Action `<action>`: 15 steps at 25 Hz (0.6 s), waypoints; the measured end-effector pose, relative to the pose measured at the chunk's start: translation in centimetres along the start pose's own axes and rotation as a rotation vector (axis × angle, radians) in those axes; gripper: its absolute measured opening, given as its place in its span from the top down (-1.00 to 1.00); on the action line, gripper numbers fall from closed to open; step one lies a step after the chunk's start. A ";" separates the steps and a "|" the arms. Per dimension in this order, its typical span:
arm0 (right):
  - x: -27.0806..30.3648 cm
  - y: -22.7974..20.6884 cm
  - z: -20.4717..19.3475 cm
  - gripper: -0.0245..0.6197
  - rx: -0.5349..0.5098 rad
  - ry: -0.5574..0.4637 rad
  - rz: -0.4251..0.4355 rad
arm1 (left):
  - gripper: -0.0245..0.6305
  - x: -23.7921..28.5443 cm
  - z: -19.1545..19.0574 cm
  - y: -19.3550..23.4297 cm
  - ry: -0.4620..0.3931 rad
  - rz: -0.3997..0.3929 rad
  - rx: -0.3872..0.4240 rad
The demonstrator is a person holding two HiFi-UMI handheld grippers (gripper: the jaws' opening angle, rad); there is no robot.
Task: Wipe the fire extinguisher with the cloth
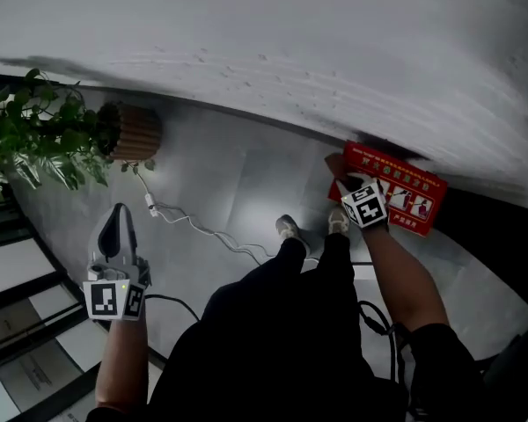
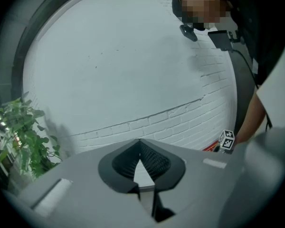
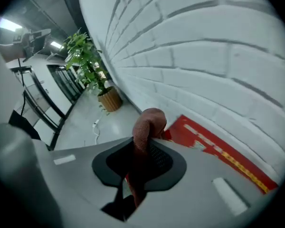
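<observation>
A red fire extinguisher box (image 1: 403,193) with a printed label stands on the floor against the white brick wall. In the right gripper view its red top (image 3: 213,145) lies just beyond the jaws. My right gripper (image 1: 345,178) hangs over the box's left end, shut on a reddish-brown cloth (image 3: 147,127) that sticks up out of the jaws; the cloth (image 1: 335,163) shows as a small fold past the tips. My left gripper (image 1: 120,214) is held far to the left over the floor, shut with nothing in it (image 2: 140,145). No extinguisher cylinder is visible.
A leafy plant (image 1: 40,134) in a wicker pot (image 1: 137,132) stands at the left by the wall. A white cable (image 1: 198,229) trails across the grey floor. The person's shoes (image 1: 289,229) are near the box. Glass doors (image 1: 18,323) line the lower left.
</observation>
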State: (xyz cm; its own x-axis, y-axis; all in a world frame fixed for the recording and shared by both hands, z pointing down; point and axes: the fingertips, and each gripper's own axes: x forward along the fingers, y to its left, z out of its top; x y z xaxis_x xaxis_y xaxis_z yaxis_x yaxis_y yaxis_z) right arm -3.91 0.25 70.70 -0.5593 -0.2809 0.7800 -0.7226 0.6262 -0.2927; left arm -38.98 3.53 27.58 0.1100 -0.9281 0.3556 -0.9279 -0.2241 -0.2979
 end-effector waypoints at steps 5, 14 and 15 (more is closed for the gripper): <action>4.6 2.8 -1.5 0.75 0.041 0.159 0.069 | 0.93 -2.3 -0.8 2.1 0.028 0.057 -0.033; -5.5 -6.4 -10.6 0.76 0.320 0.092 -0.159 | 0.93 2.4 0.5 -2.0 -0.019 -0.070 -0.021; -7.4 -8.0 -12.2 0.76 0.358 0.084 -0.201 | 0.93 3.1 0.8 -2.7 -0.026 -0.089 -0.020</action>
State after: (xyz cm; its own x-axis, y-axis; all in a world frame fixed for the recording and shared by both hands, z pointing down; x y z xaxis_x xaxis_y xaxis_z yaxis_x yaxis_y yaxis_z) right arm 11.02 6.22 74.04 -0.3685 -0.3017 0.8793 -0.9178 0.2685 -0.2925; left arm -35.83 1.04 28.81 0.2015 -0.9124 0.3563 -0.9209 -0.3004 -0.2486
